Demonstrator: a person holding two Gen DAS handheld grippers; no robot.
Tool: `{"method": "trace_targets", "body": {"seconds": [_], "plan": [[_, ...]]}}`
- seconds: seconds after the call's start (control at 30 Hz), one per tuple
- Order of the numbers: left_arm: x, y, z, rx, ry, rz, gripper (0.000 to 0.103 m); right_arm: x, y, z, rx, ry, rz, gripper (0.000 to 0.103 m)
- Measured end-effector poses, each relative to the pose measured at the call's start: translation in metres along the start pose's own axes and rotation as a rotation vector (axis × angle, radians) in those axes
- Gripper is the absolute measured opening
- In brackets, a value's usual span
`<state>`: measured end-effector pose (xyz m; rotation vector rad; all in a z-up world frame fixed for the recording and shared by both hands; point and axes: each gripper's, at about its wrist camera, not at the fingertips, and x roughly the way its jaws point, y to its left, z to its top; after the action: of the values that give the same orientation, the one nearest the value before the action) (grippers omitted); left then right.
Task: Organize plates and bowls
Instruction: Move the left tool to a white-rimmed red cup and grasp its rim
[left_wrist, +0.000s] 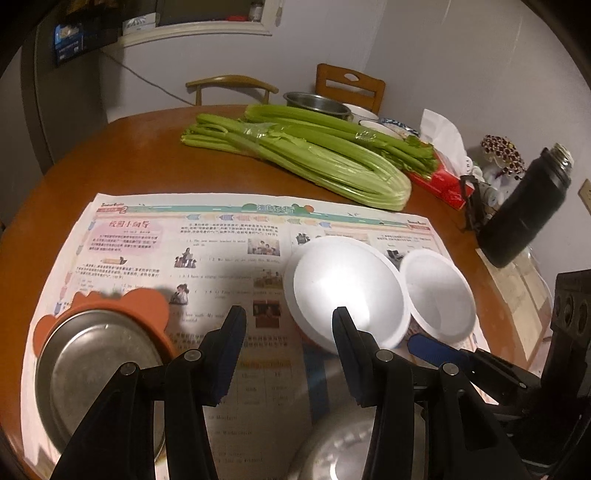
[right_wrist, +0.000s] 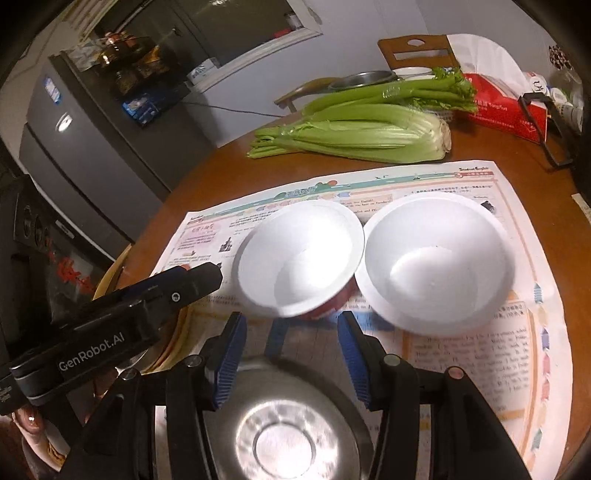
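Two white bowls stand side by side on a newspaper (left_wrist: 147, 236): the tilted one (left_wrist: 347, 291) (right_wrist: 299, 258) has a red outside, the other (left_wrist: 439, 295) (right_wrist: 439, 258) sits to its right. Close in front of them lies a steel bowl (right_wrist: 284, 424) (left_wrist: 340, 450). At the left is a steel plate (left_wrist: 99, 369) with an orange scalloped rim. My left gripper (left_wrist: 290, 350) (right_wrist: 199, 275) hovers open over the paper between plate and tilted bowl, empty. My right gripper (right_wrist: 291, 358) (left_wrist: 436, 349) hangs open above the steel bowl's far rim, holding nothing.
The round wooden table (left_wrist: 110, 158) also carries celery bunches (left_wrist: 295, 155) (right_wrist: 354, 129), a red tissue box (right_wrist: 506, 110), a black flask (left_wrist: 524, 214) and a steel basin (left_wrist: 317, 103). Two chairs (left_wrist: 347, 85) stand behind. A grey fridge (right_wrist: 85, 140) is at the left.
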<state>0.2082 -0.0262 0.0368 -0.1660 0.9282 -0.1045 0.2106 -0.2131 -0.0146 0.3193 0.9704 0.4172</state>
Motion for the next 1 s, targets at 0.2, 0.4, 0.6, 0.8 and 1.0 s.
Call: {"method": "trace_targets", "body": {"seconds": [0.2,0.4,0.6,0.8,1.0], "plan": [[0.019,-0.002,0.009,-0.006,0.018,-0.002,0.050,0.009,-0.002,0.011,-0.003,-0.011,-0.025,0.052],[0.039,-0.002,0.018,-0.006,0.042,0.016,0.050,0.016,0.000,0.018,-0.037,-0.014,-0.047,0.051],[0.060,0.000,0.022,-0.026,0.082,0.001,0.050,0.025,0.001,0.021,-0.071,0.010,-0.044,0.051],[0.072,0.000,0.023,-0.027,0.096,-0.005,0.047,0.032,0.004,0.021,-0.103,0.013,-0.055,0.051],[0.082,-0.004,0.022,-0.013,0.118,-0.031,0.041,0.036,0.010,0.020,-0.159,0.021,-0.054,0.051]]}}
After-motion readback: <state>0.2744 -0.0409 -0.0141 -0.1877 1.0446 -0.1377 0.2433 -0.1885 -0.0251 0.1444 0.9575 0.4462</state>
